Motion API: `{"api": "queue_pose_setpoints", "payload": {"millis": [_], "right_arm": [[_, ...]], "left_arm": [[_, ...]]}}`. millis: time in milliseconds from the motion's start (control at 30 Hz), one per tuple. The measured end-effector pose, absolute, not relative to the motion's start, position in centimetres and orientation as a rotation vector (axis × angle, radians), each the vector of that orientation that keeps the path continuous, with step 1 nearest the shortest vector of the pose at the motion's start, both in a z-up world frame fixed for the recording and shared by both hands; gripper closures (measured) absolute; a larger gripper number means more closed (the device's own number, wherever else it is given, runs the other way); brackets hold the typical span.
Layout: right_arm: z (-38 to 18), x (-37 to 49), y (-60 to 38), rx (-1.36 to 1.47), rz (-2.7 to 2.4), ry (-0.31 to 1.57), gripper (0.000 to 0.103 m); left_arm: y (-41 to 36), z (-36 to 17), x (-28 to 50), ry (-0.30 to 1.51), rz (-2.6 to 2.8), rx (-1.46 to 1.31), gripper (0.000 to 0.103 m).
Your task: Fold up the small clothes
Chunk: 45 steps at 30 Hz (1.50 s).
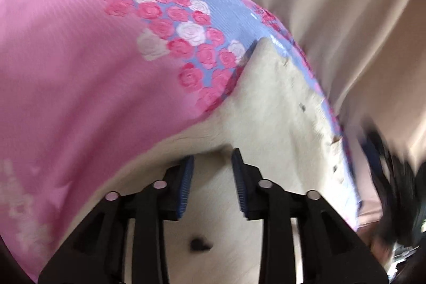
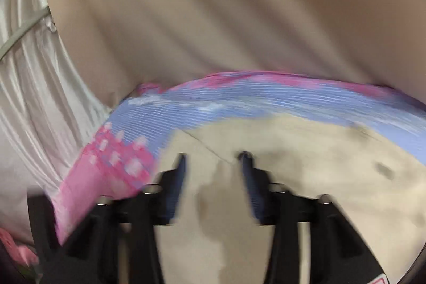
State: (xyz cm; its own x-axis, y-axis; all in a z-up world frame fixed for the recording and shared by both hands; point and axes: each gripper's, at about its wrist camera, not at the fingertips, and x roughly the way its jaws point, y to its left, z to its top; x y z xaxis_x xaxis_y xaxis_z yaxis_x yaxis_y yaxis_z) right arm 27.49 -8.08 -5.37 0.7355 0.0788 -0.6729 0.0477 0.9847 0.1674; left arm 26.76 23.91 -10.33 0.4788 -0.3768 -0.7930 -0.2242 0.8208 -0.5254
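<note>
- Nearest the left lens, the left claw (image 1: 212, 153) stands released, its blue-ribbed pads (image 1: 186, 185) spread with nothing between them, hovering over a cream garment (image 1: 266, 108) that carries small dark marks and one dark blot low in that view.
- Right claw (image 2: 213, 156) is likewise spread and gripping nothing; it hangs over the same cream cloth in a badly smeared view, so I cannot tell whether either fingertip touches the fabric.
- That garment, the likely thing to fold, lies flat on a pink and lavender rose-print quilt (image 1: 87, 65), with beige curtain (image 2: 213, 17) folds behind and a white satin drape (image 2: 29, 87) at the left of the right view.
- Its long axis, judged from the left view, runs from the claws up and away to a peaked corner (image 1: 262, 43) that points toward the lavender band; the straight edge slants down to the right.
- Risk: pinching too deep could catch the quilt with the garment, and both would lift together.
- Risk: the two claws closing at uneven heights or moments would skew the fold line and leave the edges misaligned.
- Risk: fast motion, as the blur suggests, could drag the light cloth and bunch it before any grip is made.
</note>
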Motion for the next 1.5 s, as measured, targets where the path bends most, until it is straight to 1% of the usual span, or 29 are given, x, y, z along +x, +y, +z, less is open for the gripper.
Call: {"api": "queue_pose_setpoints", "payload": {"millis": [33,200,233,267,333,367,433,533,600,633,667,700,733,767,800,833,867,900,933,967,1067,1233,1333,1500], "right_arm": [[-5.9,24.1,-9.9,0.165,-0.055,0.767,0.055],[-8.8,9.3,-17.3,0.249,-0.311,0.924,0.055],[-9.5,6.5,-18.0,0.264,-0.342,0.963,0.055],[-10.2,4.2,-18.3,0.274,-0.365,0.993,0.055],[-11.4,0.3,-18.4,0.315,-0.381,1.036,0.055],[-12.2,-1.1,-18.1,0.339,-0.378,1.051,0.055],[-13.2,-4.1,-17.9,0.384,-0.374,1.074,0.055],[-15.2,-6.6,-16.8,0.458,-0.348,1.095,0.054],[-15.3,-7.3,-16.1,0.467,-0.339,1.064,0.042],[-15.3,-7.3,-15.7,0.468,-0.337,1.055,0.041],[-15.3,-7.2,-15.3,0.480,-0.319,1.049,0.041],[-15.2,-6.8,-15.0,0.492,-0.306,1.043,0.041],[-15.1,-6.5,-14.7,0.502,-0.303,1.031,0.041],[-15.0,-6.3,-14.7,0.515,-0.294,1.025,0.045],[-15.0,-6.2,-14.8,0.524,-0.289,1.019,0.061],[-15.2,-5.9,-15.0,0.553,-0.267,1.030,0.079],[-15.2,-5.7,-15.2,0.589,-0.257,1.031,0.091],[-14.9,-5.8,-15.5,0.617,-0.250,1.007,0.092],[-14.4,-5.9,-15.5,0.616,-0.244,0.996,0.093],[-13.6,-5.8,-15.5,0.594,-0.247,0.984,0.093],[-11.2,-6.6,-15.9,0.538,-0.261,0.967,0.094],[-9.3,-8.9,-16.5,0.437,-0.281,1.039,0.095],[-9.6,-11.0,-17.1,0.411,-0.285,1.112,0.096],[-12.3,-16.6,-17.8,0.404,-0.283,1.297,0.097]], "left_arm": [[23.8,-10.0,26.1,1.100,-0.061,-0.581,0.065],[24.1,-8.8,22.2,1.126,-0.005,-0.402,0.065],[24.3,-8.6,21.4,1.124,0.001,-0.377,0.062],[24.7,-8.5,20.3,1.124,0.012,-0.351,0.054],[26.0,-8.5,17.7,1.128,0.040,-0.315,0.043],[26.7,-8.7,16.5,1.136,0.049,-0.308,0.041],[28.5,-9.2,13.9,1.171,0.068,-0.317,0.039],[30.6,-10.4,10.7,1.239,0.068,-0.396,0.036],[31.2,-11.3,9.3,1.285,0.045,-0.448,0.035],[31.3,-11.8,8.6,1.301,0.035,-0.470,0.033],[31.2,-11.8,8.1,1.289,0.028,-0.475,0.030],[30.9,-11.8,7.9,1.283,0.020,-0.474,0.028],[30.6,-11.9,7.9,1.291,0.013,-0.478,0.026],[30.2,-11.9,7.9,1.290,0.007,-0.479,0.026],[29.9,-12.0,8.0,1.291,-0.009,-0.483,0.026],[29.6,-12.0,8.2,1.289,-0.017,-0.475,0.032],[29.3,-11.9,8.2,1.288,-0.016,-0.457,0.052],[29.0,-11.9,8.5,1.289,-0.032,-0.440,0.068],[28.9,-11.9,8.5,1.310,-0.085,-0.454,0.089],[29.2,-11.7,8.6,1.324,-0.091,-0.490,0.092],[30.1,-10.4,8.1,1.310,-0.135,-0.563,0.094],[29.7,-8.0,5.7,1.318,-0.179,-0.548,0.096],[29.0,-8.2,3.0,1.367,-0.184,-0.546,0.097],[27.5,-10.2,-2.1,1.524,-0.138,-0.503,0.097]]}}
